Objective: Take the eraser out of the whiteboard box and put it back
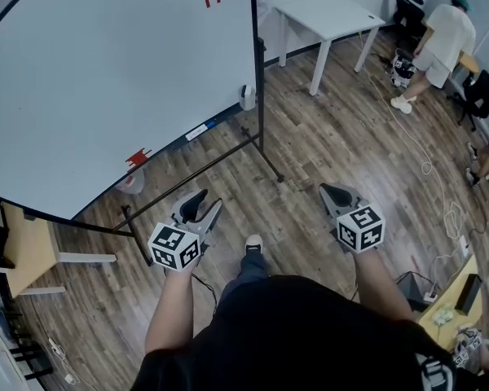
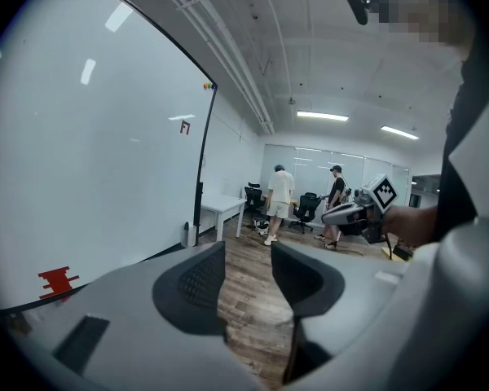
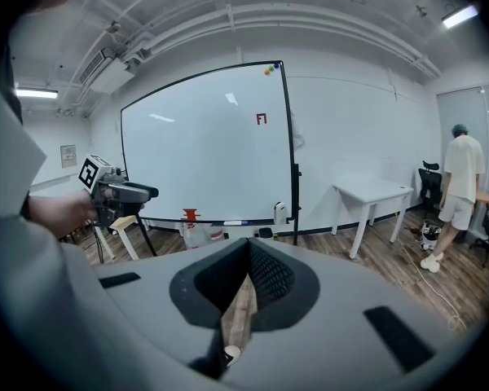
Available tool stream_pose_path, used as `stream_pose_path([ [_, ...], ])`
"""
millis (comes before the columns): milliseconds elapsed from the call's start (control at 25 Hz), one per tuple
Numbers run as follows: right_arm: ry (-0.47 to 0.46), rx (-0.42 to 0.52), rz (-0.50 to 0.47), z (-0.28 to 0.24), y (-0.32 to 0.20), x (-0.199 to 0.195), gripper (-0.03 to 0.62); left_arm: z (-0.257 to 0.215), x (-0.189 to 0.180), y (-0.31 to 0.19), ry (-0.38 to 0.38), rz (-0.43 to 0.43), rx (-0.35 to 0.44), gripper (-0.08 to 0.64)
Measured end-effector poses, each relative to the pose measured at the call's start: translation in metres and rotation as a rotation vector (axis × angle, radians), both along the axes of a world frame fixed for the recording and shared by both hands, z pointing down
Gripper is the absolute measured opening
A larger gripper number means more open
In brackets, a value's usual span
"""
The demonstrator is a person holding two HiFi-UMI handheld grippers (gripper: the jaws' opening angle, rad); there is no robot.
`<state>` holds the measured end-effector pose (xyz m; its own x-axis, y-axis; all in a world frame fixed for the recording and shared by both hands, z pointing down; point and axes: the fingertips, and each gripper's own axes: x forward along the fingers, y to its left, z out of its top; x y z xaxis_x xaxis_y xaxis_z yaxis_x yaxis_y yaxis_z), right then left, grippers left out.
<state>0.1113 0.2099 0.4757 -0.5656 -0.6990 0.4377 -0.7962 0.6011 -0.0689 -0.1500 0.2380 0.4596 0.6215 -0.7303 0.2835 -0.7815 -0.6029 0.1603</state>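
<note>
Standing in front of the whiteboard (image 1: 106, 72), both grippers held low over the wood floor (image 1: 326, 137) and well short of the board; left gripper (image 1: 209, 199) has its jaws apart with only floor showing between them; right gripper (image 1: 326, 190) has its jaws together at the tips, nothing clamped. White box (image 1: 247, 97) sits at the board's lower right corner by the stand post; can't pick out the eraser from here, too small to tell. Red thing (image 1: 138, 158) on the board's bottom edge further left; white table (image 1: 330, 15) off to the right; a person (image 1: 448, 39) bent over in the far corner.
</note>
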Motion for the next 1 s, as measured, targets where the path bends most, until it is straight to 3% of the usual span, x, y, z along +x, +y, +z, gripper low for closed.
stream_pose_path([
  [1000, 0.039, -0.026, 0.016, -0.009, -0.135, -0.059, -0.005, 0.005, -0.034, -0.158, 0.006, 0.087, -0.022, 0.172],
])
